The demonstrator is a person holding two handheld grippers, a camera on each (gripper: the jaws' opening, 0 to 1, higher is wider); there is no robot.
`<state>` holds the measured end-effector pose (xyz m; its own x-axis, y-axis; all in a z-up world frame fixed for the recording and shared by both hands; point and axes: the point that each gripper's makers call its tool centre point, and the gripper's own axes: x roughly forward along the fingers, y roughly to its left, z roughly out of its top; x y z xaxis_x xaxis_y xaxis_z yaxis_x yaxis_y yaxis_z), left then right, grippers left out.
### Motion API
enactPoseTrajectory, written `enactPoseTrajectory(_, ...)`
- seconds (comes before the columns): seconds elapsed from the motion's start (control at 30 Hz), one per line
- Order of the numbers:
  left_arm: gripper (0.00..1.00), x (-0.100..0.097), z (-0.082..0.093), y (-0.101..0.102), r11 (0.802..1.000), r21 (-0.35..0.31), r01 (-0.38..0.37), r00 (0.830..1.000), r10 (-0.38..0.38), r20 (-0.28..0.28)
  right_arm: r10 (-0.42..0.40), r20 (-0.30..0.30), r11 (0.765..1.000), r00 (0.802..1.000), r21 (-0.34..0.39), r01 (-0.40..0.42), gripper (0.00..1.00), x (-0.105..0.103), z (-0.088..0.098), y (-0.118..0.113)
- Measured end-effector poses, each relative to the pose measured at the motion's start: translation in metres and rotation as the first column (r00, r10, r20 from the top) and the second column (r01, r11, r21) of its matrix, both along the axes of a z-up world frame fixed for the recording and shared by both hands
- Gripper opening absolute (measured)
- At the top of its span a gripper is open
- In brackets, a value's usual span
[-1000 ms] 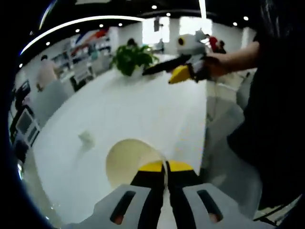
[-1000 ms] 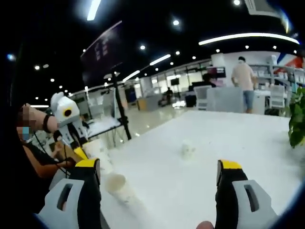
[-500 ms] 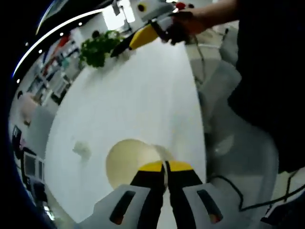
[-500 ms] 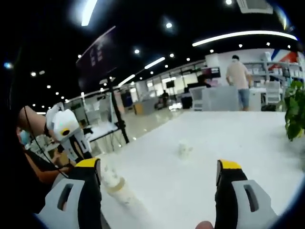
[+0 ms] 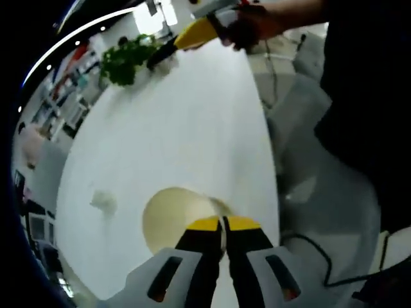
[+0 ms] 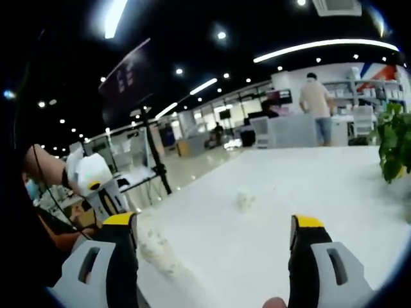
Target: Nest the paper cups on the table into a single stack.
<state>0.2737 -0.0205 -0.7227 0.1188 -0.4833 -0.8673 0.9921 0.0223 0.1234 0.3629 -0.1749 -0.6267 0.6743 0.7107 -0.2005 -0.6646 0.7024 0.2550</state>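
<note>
Left gripper view: the left claw [image 5: 223, 224] is closed on the near rim of a cup [image 5: 176, 217], its yellow tips pinched together over the paper wall. The cup's mouth faces the camera, so its long axis runs away from the claw, rim nearest and base farthest. It is carried above the desk [image 5: 180, 122], close to the near edge. Farther off, toward the desk's left edge, sits a pale small cup [image 5: 103, 200]; it is blurred and seems to stand upright, though which end is up cannot be told. At the far end the right claw [image 5: 168, 50] enters from the upper right, held in a hand [image 5: 253, 22], beside a plant [image 5: 125, 59].

Right gripper view: the right claw [image 6: 212, 234] is open and empty, its jaws wide apart. Just beyond its left jaw lies a blurred pale shape [image 6: 157, 247] near the desk's left edge; it is probably the cup held by the left claw, which shows behind it, and its axis cannot be read. Farther out, mid-desk [image 6: 308, 186], the small cup [image 6: 243, 199] lies almost straight ahead, between the jaws and slightly left.

Judgement: the free cup lies well apart from both claws; the open right claw faces it squarely and seems better placed to fetch it.
</note>
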Motion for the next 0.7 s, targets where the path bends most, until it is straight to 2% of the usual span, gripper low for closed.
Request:
enactPoseTrajectory(0.07,0.00,-0.001,-0.004,0.001,1.000,0.005,-0.021,0.999,0.021,-0.027,0.002,-0.001,1.000,1.000,0.002,-0.002,0.96,0.000,0.001,0.000)
enactPoseTrajectory(0.7,0.04,-0.001,-0.024,-0.004,0.999,0.031,-0.041,0.995,0.044,-0.092,-0.004,-0.008,1.000,1.000,0.005,0.004,0.95,0.002,-0.001,-0.005)
